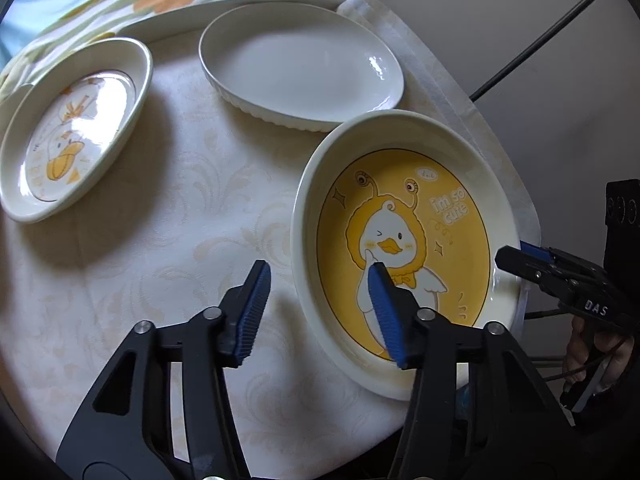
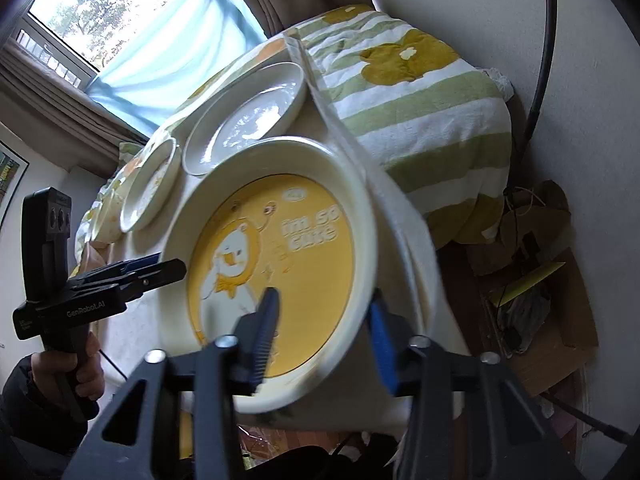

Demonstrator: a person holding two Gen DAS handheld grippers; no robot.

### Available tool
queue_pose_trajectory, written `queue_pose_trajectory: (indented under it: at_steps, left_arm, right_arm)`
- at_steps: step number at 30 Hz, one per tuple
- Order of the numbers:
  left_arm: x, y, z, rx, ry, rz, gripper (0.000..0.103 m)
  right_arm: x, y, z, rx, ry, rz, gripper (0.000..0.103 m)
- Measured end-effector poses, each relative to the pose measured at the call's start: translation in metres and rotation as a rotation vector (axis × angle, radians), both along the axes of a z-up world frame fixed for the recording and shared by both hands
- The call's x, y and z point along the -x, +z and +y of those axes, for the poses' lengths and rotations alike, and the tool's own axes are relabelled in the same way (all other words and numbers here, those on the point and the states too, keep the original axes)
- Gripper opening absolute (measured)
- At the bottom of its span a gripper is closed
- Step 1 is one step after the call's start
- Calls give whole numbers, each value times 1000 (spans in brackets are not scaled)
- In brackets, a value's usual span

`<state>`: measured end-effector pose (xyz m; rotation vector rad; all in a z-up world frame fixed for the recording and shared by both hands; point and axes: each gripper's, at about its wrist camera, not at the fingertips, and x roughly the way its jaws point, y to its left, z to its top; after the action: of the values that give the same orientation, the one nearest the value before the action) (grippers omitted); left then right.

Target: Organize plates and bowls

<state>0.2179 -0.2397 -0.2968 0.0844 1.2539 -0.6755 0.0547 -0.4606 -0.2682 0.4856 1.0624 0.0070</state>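
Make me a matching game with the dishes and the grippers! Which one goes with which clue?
Things:
1. Yellow duck dish
2. Plain white dish
3. Pale duck dish
4. Left hand-held gripper

Clues:
A. Far left on the table
B. No picture inside
C. Says "i'm so cute"
D. One blue finger outside a rim, one inside

Pairs: 1-C, 2-B, 3-A, 4-D
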Motion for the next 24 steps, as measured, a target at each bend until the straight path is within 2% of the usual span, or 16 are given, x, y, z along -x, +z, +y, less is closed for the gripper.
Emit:
queue_pose_trajectory:
  at_steps: [1,2,5,12,17,24]
  left_arm:
    - [-2,-2,0,0,1,3,32]
    - [-3,-4,-1,4,-1,10,26]
    - [-6,-9,-3,2,-1,28,19]
    - [-8,-12,-8,-17,-13,16,18]
    - [-2,-9,-14,-63,-33,-30,18]
    - [12,1,-11,-59,-28,-69,18]
  right_arm:
    - [-1,-2,-2,-2,-1,4,29]
    - [-2,-4,-3,-5,-4,7,27]
    - [-6,-7,-7,13,-6,15,18]
    - [-10,-9,-11,6,-4,18,16]
    - [-11,-7,-9,24,15,18,16]
    - [-7,-1,-3,69,63,-2,16]
